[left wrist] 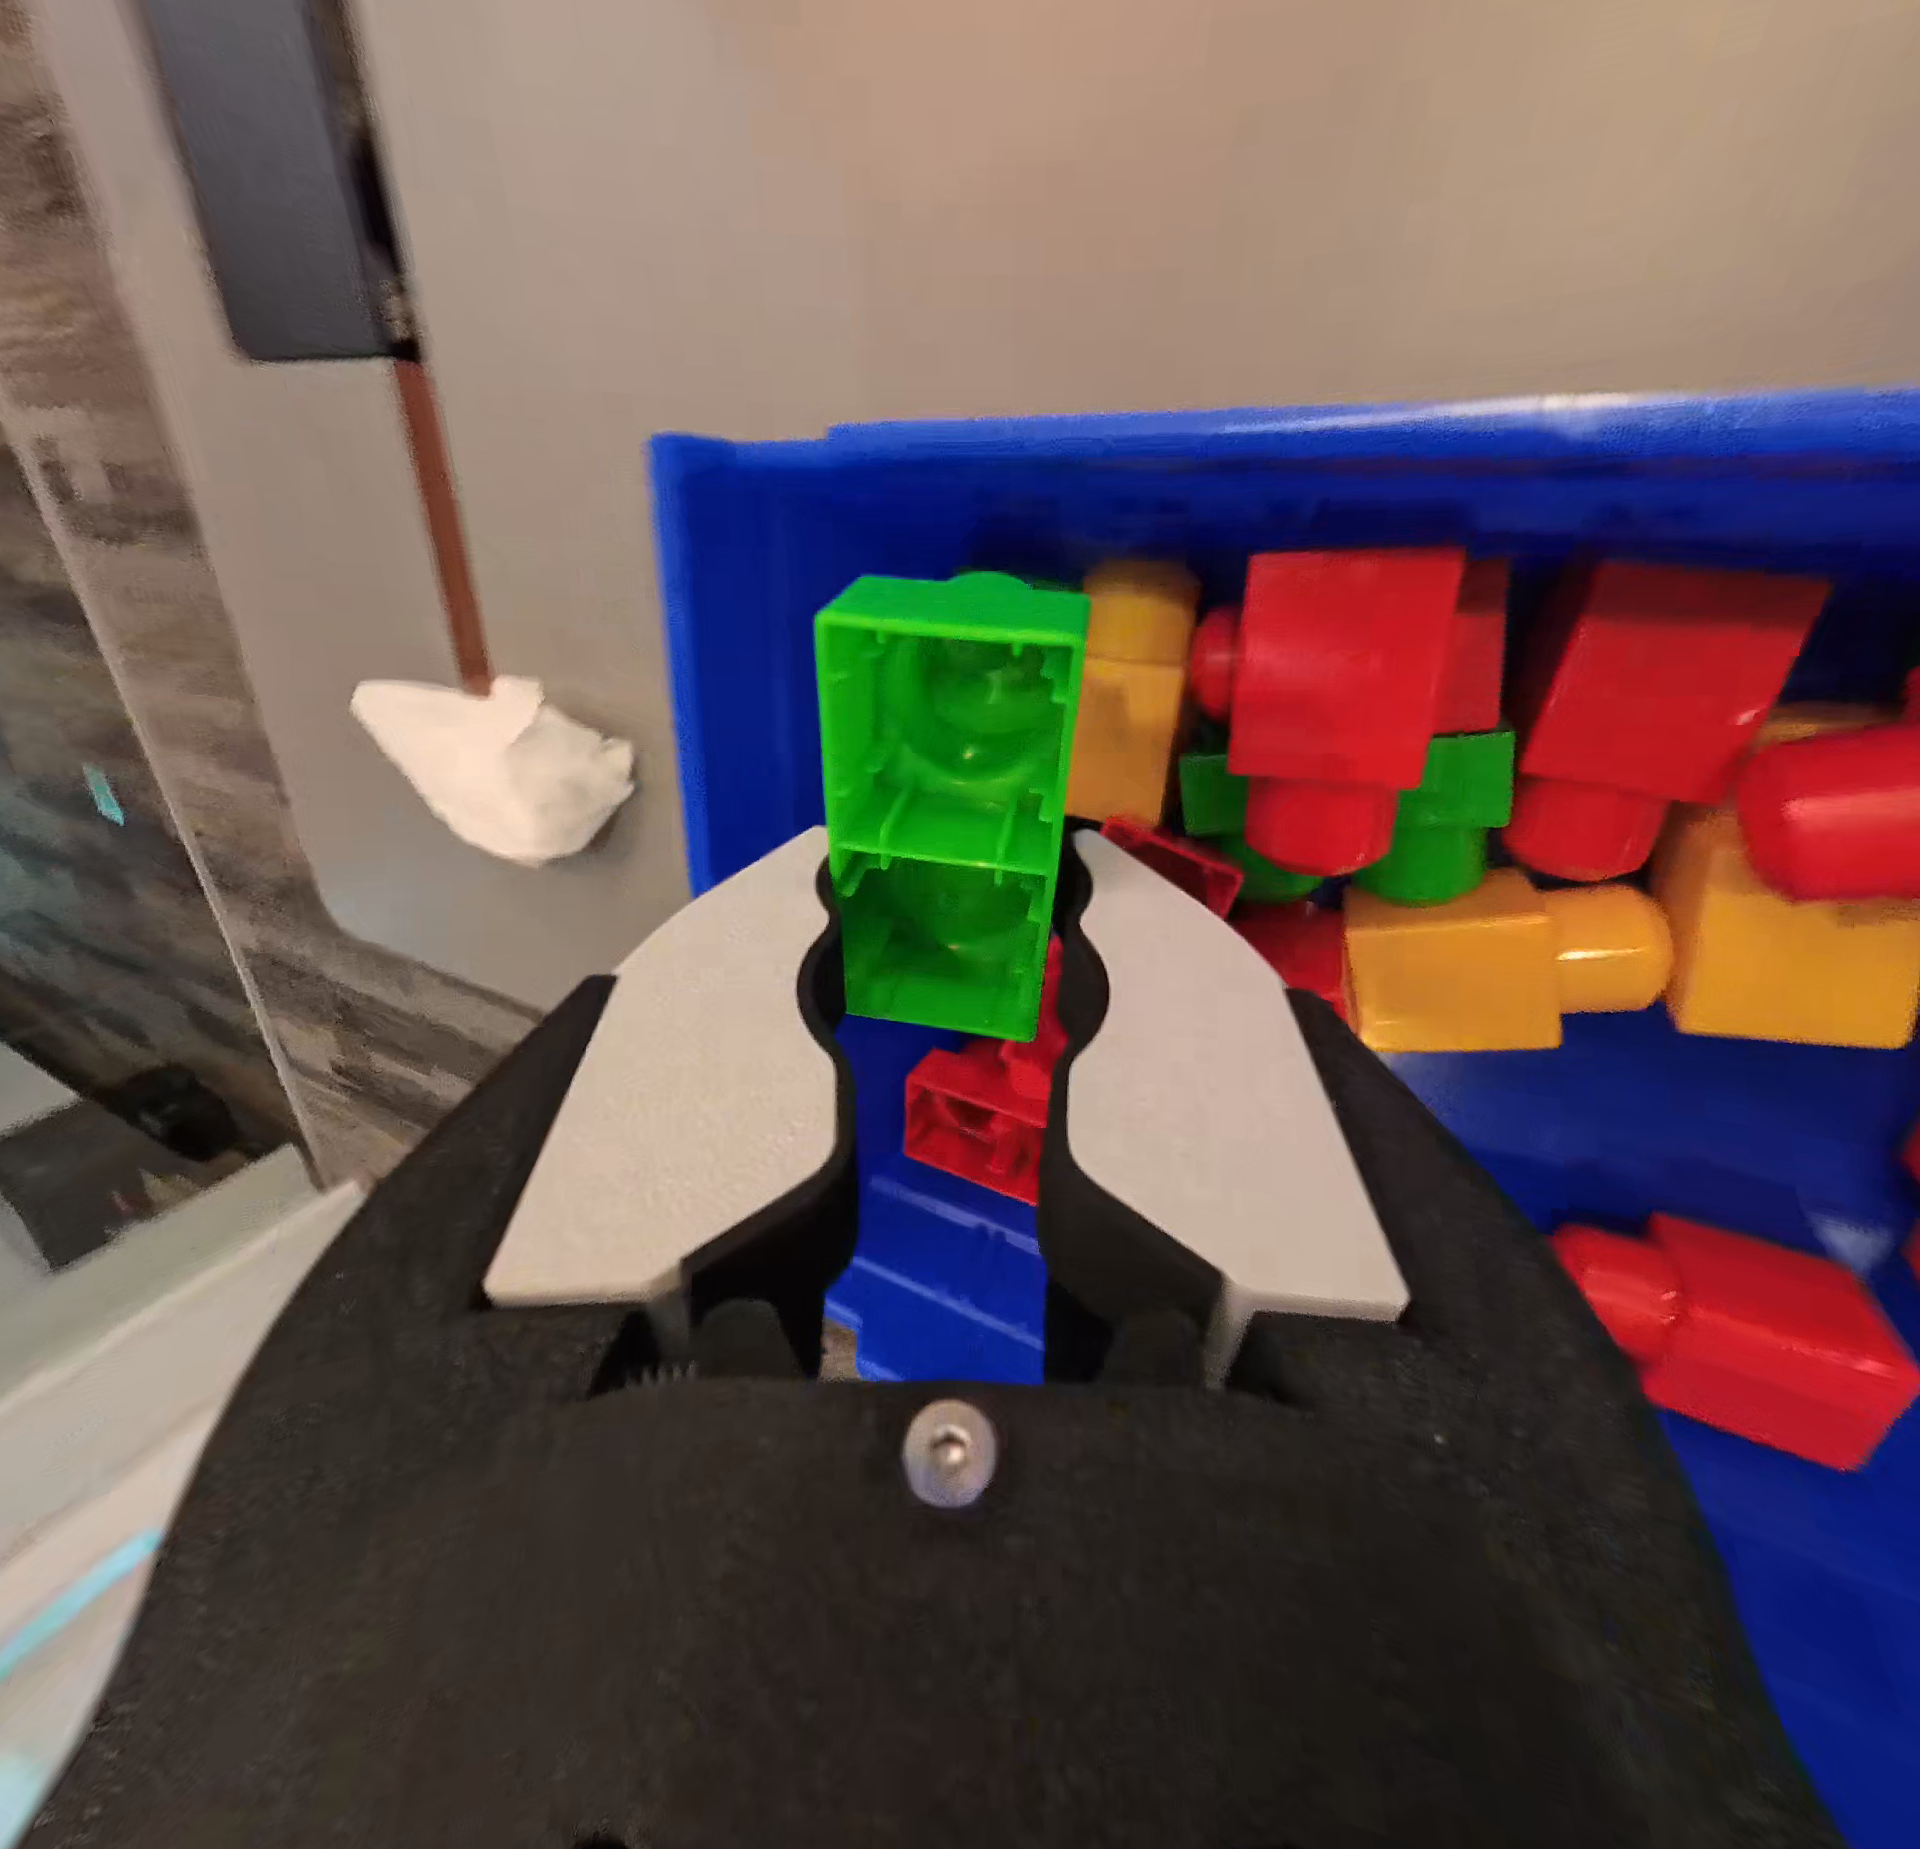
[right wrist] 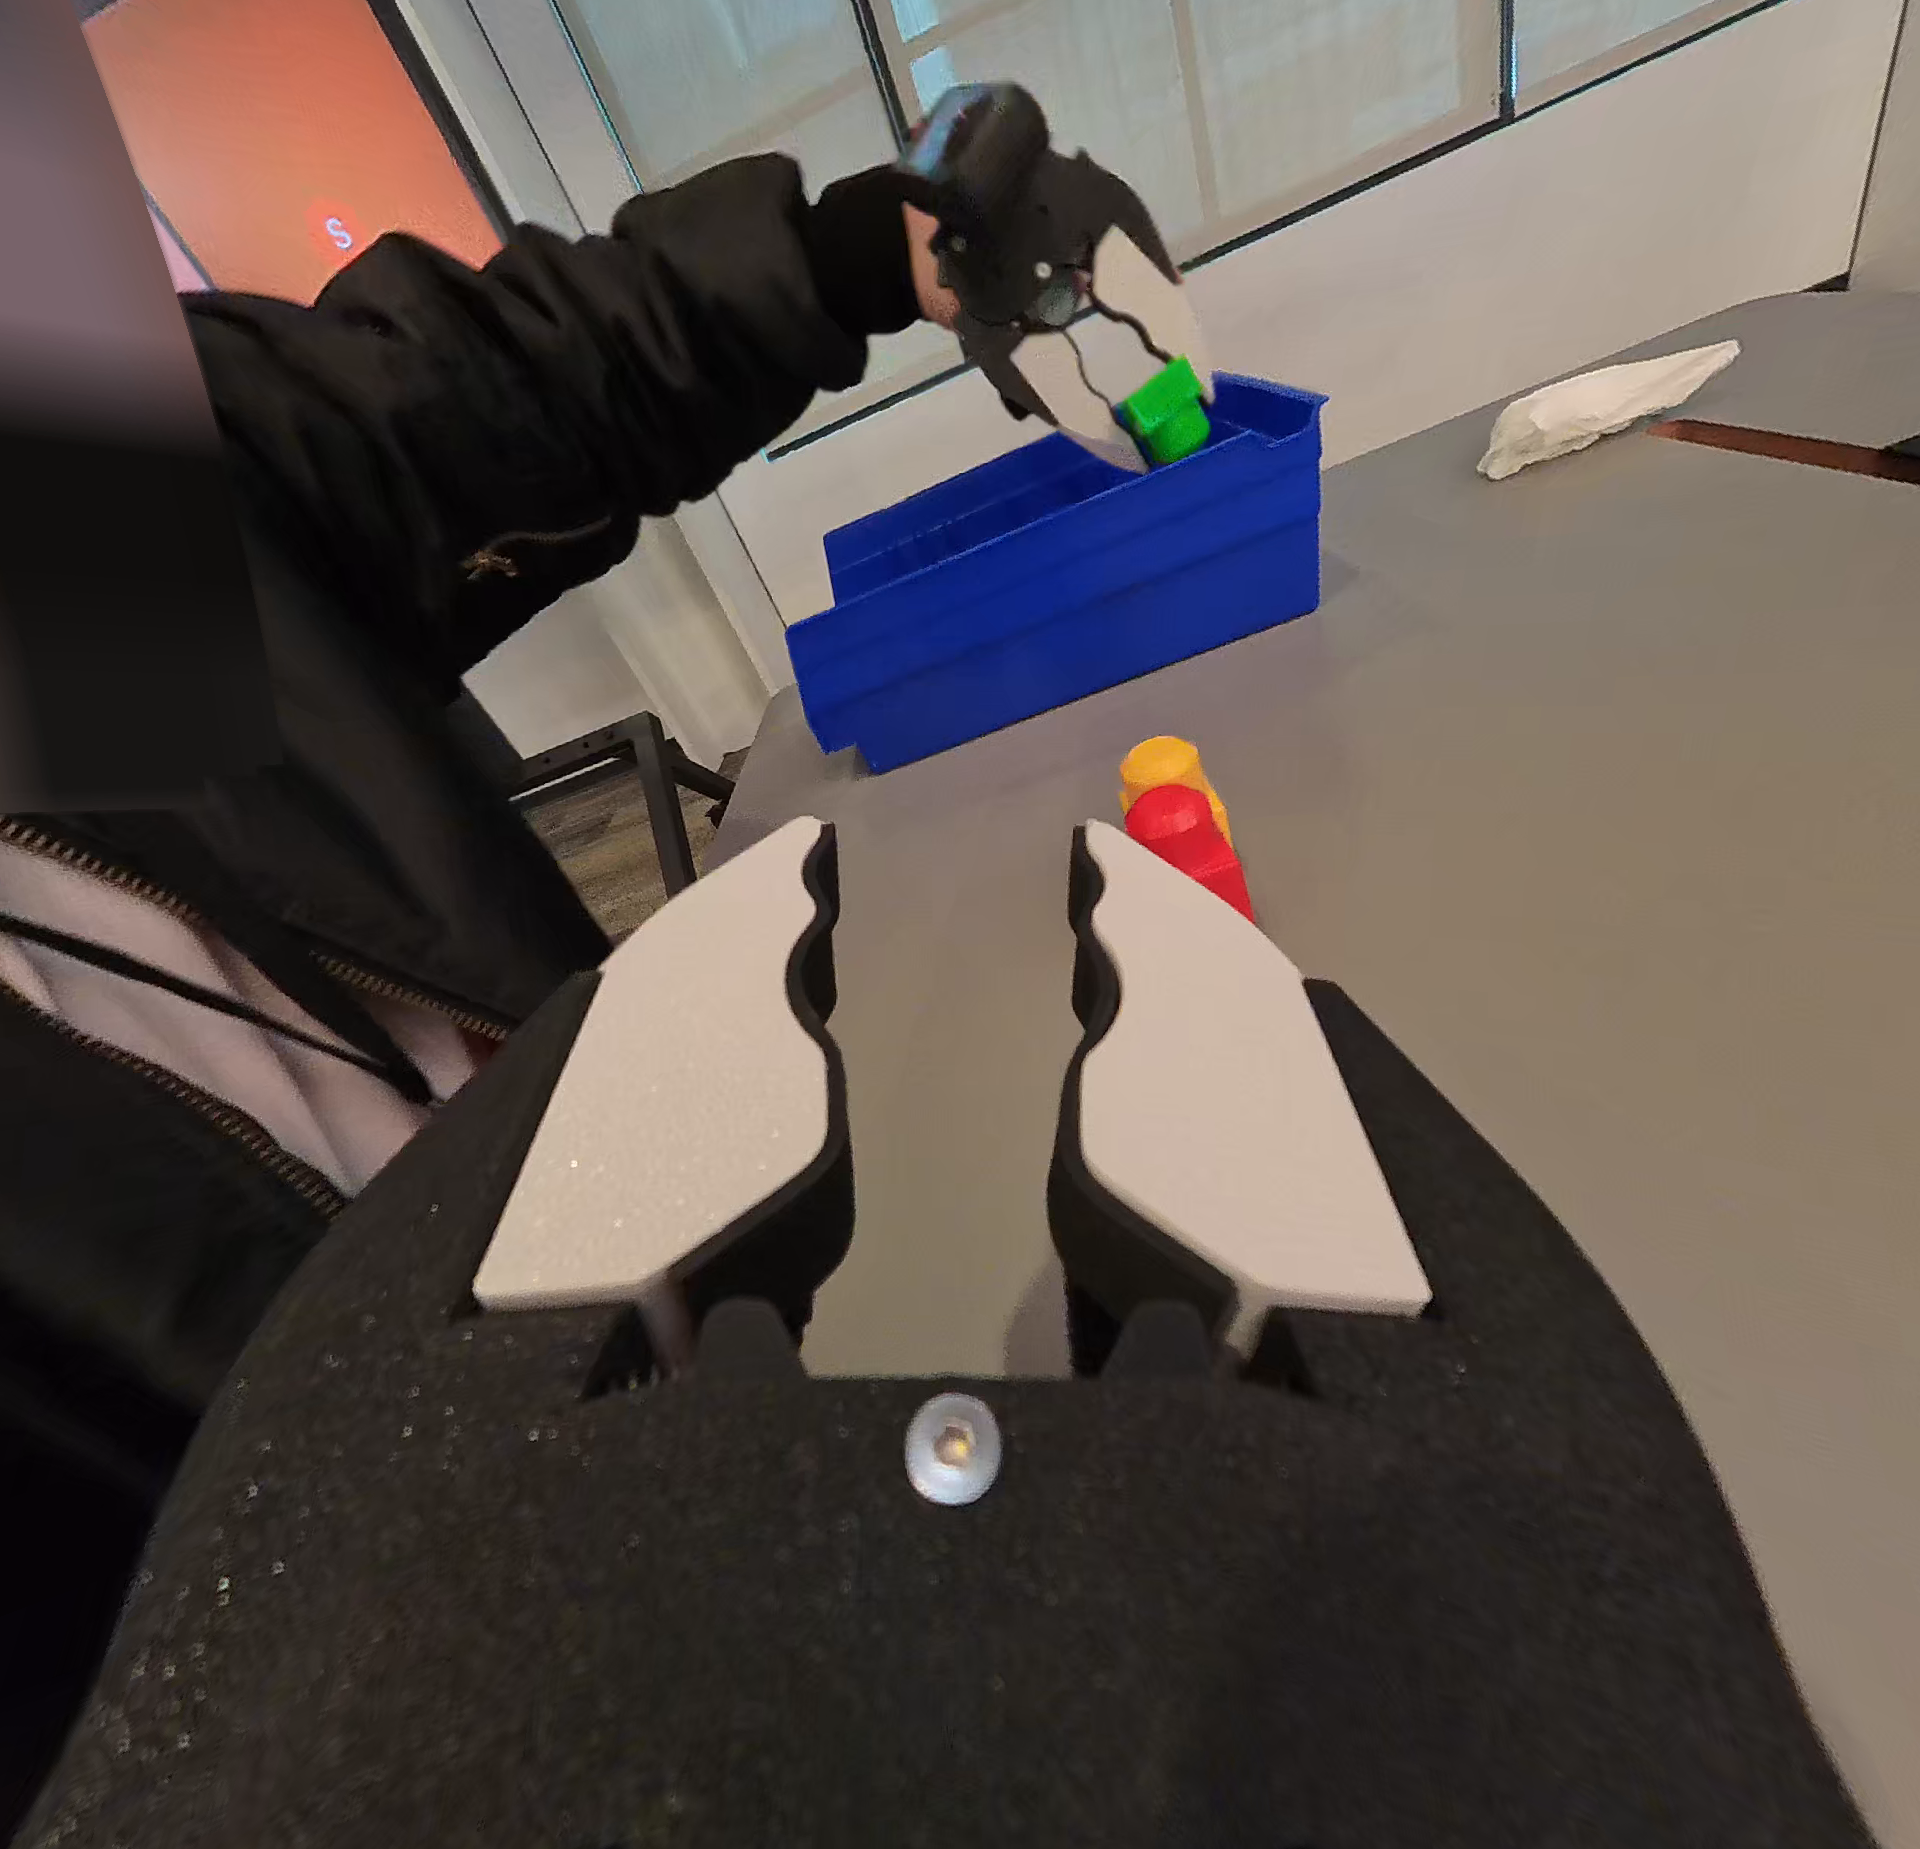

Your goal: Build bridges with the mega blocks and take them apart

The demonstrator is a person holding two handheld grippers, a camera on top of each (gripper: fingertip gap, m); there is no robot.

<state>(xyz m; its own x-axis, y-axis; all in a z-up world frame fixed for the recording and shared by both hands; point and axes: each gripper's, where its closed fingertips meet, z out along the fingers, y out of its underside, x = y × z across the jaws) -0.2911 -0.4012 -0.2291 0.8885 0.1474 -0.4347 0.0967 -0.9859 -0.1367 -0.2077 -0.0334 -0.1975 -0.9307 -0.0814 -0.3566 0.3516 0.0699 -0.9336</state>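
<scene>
1. Right gripper (right wrist: 951, 890): nearest thing in its own view, fingers parted at a middling gap, nothing between them, held low over bare table (right wrist: 1558, 864).
2. Just past its right fingertip: a red block (right wrist: 1195, 849) with a yellow block (right wrist: 1162, 765) right behind it, both stud-up on the table, toward the near-left edge. They look touching; can't tell if joined. Likely the bridge start.
3. Behind those, blue bin (right wrist: 1049, 615) sits at the table's left edge, long axis running away from the camera.
4. Left gripper (left wrist: 951, 926): over the bin's far end, fingers closed on a green block (left wrist: 945, 823). Right view shows it tilted down, block clear above the rim, person's black sleeve (right wrist: 582, 345) behind it.
5. Green block: two-stud, hollow underside facing the left camera, studs pointing away. Long axis runs out along the fingers; only the near half is clamped, far half sticks past the tips.
6. Under and right of it in the bin: loose pile of red blocks (left wrist: 1340, 677), yellow blocks (left wrist: 1455, 958) and green ones, mostly at the far end, a few near.
7. Far side: white crumpled cloth (right wrist: 1605, 402) toward the table's far edge, well apart from everything.
8. Key relation, my read: green block needs to travel from the bin back toward the red/yellow pair, which lie nearer the right gripper. Studs face outward, so the left wrist has to rotate to get studs up before seating. Half-length grip could pivot when pressed.
</scene>
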